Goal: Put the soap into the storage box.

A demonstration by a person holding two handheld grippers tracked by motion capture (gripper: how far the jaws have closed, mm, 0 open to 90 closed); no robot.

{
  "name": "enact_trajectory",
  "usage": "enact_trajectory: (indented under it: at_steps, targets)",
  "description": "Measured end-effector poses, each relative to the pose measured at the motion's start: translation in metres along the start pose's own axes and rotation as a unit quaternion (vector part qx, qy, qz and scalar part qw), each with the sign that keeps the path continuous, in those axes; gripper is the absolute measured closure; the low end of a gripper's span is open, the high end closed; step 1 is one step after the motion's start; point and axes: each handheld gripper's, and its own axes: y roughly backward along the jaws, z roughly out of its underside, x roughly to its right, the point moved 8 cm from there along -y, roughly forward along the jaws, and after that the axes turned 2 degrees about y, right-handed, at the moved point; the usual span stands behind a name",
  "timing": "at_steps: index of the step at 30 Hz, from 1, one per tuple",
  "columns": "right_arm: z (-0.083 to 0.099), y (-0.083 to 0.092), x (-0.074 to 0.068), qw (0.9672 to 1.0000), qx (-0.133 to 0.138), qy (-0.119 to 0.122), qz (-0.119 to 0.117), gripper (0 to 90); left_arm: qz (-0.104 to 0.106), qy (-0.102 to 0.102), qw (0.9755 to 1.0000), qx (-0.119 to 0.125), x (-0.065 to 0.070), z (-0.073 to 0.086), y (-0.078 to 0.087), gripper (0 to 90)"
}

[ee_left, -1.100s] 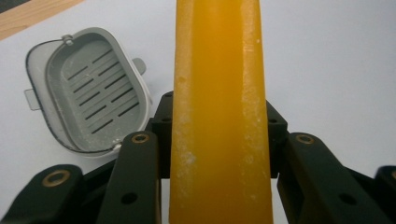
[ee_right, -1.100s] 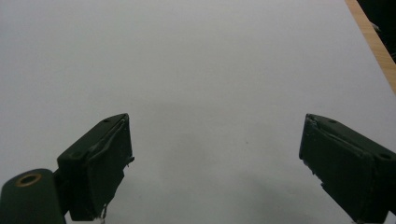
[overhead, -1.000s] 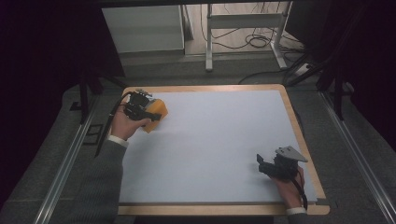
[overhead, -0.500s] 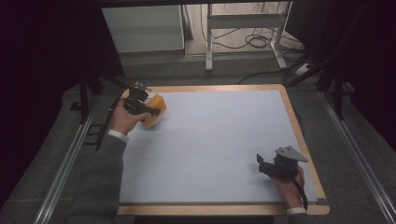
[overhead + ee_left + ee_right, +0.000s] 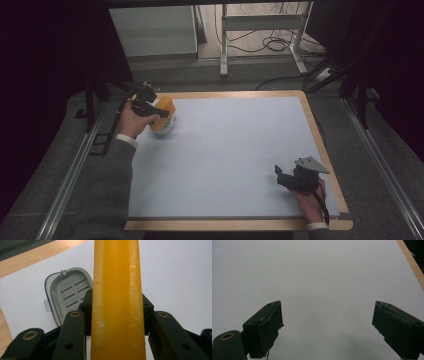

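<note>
One table [image 5: 310, 120] with a pale grey top and a wooden rim carries everything inspected.

One yellow-orange bar [image 5: 164, 108] is at the far left corner of the table, held above the surface. In the left gripper view the bar [image 5: 117, 300] is long and flat-sided, with rounded edges, a waxy surface and whitish scuffing along both edges. It runs straight up between the jaws.

One grey dish [image 5: 67, 292] lies on the table just beneath and beside the bar. It is oval and shallow, with slots in its floor, a small tab on one side and a thin wire clip at the rim. In the high view a pale part of the dish [image 5: 169, 128] shows under the bar.

The left hand [image 5: 134, 119] reaches forward from a grey sleeve, forearm angled toward the far left corner. The left gripper [image 5: 150, 106] is clamped on the bar, both jaws pressing its sides.

The right hand [image 5: 311, 199] rests near the right front corner, well apart from the bar. The right gripper [image 5: 278, 174] points left across the bare top, its jaws spread wide with nothing between them.

Count: two grippers, one bar, one dish.
</note>
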Motion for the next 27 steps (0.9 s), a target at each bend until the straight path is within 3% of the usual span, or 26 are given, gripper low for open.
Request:
enact_trajectory:
  at_steps: [13, 19, 27]
  targets:
    - [0.0, 0.0, 0.0, 1.0, 0.0, -0.001, -0.001, 9.6, -0.005, 0.039, 0.9992, -0.011, -0.018, -0.004, -0.023, 61.1]
    - [0.0, 0.0, 0.0, 1.0, 0.0, -0.002, -0.001, 9.6, -0.013, 0.067, 0.9976, -0.011, -0.027, -0.006, -0.032, 61.1]
    - [0.0, 0.0, 0.0, 1.0, 0.0, -0.003, -0.002, 9.6, -0.024, 0.089, 0.9956, -0.017, -0.041, -0.006, -0.046, 61.1]
